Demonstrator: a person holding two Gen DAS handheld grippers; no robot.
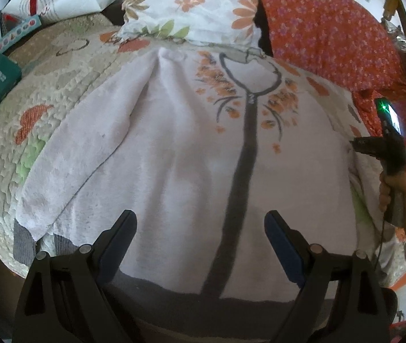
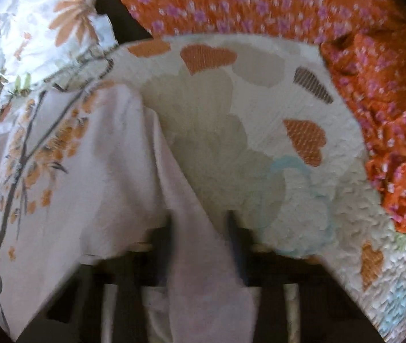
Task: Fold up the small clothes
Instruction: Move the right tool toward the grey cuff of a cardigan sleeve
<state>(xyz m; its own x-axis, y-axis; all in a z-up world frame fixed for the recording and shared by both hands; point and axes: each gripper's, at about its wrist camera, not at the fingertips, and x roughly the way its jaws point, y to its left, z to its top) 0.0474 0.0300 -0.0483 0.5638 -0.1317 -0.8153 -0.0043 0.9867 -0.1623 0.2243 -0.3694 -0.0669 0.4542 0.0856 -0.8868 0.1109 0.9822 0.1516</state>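
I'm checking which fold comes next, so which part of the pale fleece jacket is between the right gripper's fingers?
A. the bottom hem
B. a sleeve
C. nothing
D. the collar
B: in the right wrist view the right gripper is shut on the sleeve of the jacket.

Quilted bedspread (image 1: 68, 85) carries pale fleece jacket (image 1: 174, 157), floral pillow (image 1: 191, 3), orange cloth (image 1: 326, 34).

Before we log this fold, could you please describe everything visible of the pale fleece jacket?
The pale fleece jacket is fluffy off-white with a dark zipper, dark hem band and orange floral print. It lies front-up on the quilted bedspread, one sleeve folded across its body. The right gripper is shut on the other sleeve; the open left gripper hovers above the hem.
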